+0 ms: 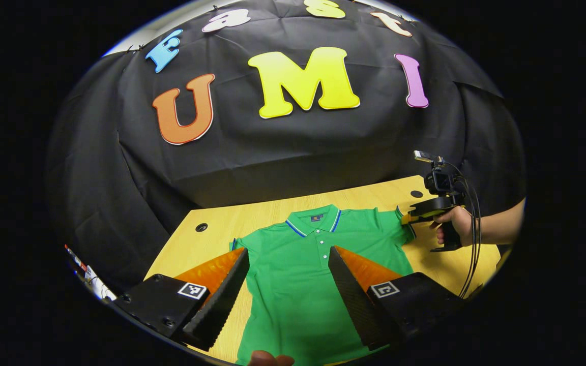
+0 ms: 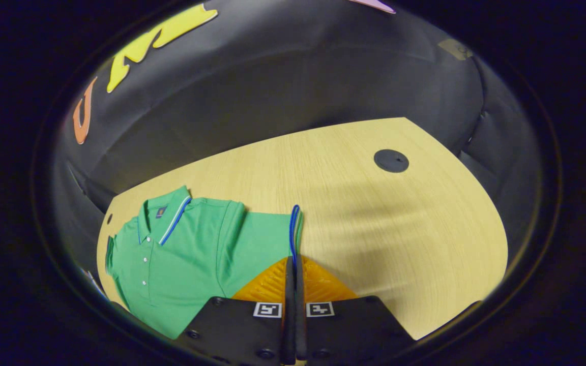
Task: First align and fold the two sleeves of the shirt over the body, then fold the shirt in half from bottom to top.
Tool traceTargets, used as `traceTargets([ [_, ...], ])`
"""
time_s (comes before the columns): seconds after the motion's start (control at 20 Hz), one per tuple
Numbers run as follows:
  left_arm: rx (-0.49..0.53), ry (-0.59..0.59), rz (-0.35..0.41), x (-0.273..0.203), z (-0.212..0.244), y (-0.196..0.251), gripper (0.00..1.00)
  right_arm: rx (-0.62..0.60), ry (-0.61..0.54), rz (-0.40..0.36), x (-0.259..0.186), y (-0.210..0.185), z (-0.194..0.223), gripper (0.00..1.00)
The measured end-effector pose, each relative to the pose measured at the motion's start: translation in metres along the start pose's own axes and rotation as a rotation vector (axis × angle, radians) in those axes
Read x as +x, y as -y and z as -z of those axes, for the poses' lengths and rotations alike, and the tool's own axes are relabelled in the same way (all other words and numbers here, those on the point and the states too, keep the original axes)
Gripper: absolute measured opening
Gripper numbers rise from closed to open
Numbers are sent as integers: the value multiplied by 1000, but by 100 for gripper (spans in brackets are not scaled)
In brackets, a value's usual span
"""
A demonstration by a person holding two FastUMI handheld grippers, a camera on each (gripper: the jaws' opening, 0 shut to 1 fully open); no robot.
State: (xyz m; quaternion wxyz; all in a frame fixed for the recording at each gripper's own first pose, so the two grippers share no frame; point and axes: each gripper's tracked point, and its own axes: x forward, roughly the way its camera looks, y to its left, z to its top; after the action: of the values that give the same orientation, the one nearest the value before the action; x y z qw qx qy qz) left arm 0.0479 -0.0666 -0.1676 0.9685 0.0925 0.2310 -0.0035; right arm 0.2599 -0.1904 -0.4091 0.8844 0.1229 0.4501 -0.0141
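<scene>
Lying flat on the pale wooden counter point(image 2: 354, 203) is the green shirt point(image 1: 298, 274), collar toward the black cloth wall point(image 1: 272, 152). The left gripper point(image 1: 289, 254) hovers over the shirt's body, fingers spread wide, nothing between them. Over at the sleeve point(image 2: 267, 234), the right gripper point(image 2: 293, 264) is clamped on the blue-trimmed cuff, both fingers pressed together on the fabric. Round dark grommets point(image 2: 391, 160) dot the counter's far corners.

Matt knit cloth shirt point(image 1: 298, 274) lies on smooth wood-grain table point(image 2: 374, 213).
</scene>
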Motion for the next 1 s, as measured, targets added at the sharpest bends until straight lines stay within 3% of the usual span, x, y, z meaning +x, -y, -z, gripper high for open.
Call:
traceTargets([
  [0.4, -65, -48, -4, -4, 18, -9, 100, 51, 78, -27, -31, -27, -33, 3],
  [0.75, -126, -59, -45, -18, 31, -37, 100, 2, 110, -97, -56, -99, -47, 3],
  [1.0, -166, -69, -103, -32, 44, -72, 100, -36, 83, -115, -47, -147, -33, 2],
])
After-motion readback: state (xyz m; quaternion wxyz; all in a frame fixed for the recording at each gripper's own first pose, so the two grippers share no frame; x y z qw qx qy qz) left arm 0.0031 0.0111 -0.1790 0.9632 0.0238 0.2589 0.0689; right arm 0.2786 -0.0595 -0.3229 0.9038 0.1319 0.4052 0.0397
